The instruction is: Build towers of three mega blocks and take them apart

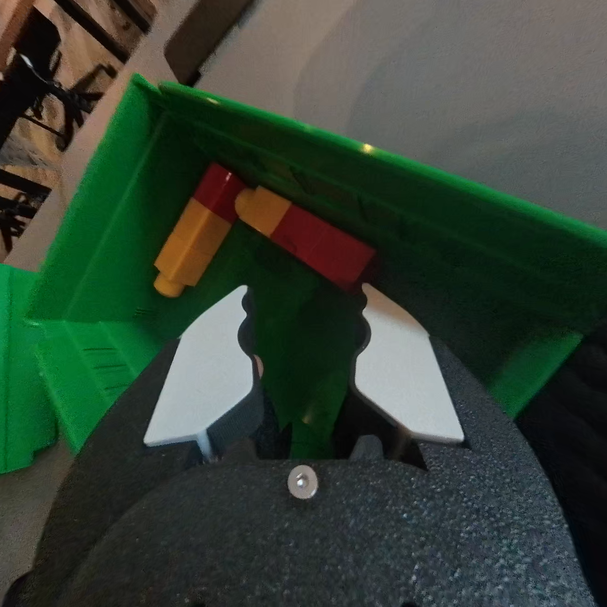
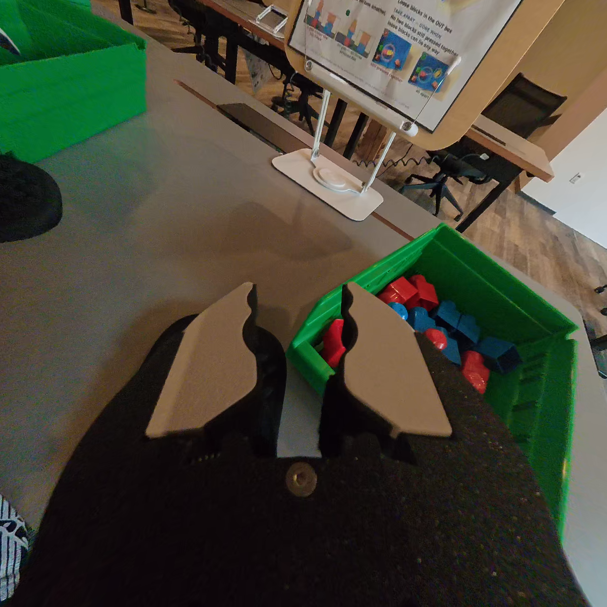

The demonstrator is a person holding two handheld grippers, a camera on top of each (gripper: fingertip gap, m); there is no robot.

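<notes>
- Towers first: two finished three-block stacks lie on their sides in the far corner of the green plastic bin (image 1: 108, 210) — a red-and-two-yellow plastic tower (image 1: 197, 230) and a yellow-and-two-red plastic tower (image 1: 305, 230).
- My left hand-held gripper (image 1: 303, 295) hangs released and empty over that bin.
- My right hand-held gripper (image 2: 297, 292) is spread and empty above the grey worktop (image 2: 164, 230).
- Loose red and blue plastic blocks (image 2: 437, 325) fill the second green bin (image 2: 512, 289); I judge more building remains.

glossy plastic blocks (image 2: 423, 315), matt green plastic bin (image 2: 512, 295)
</notes>
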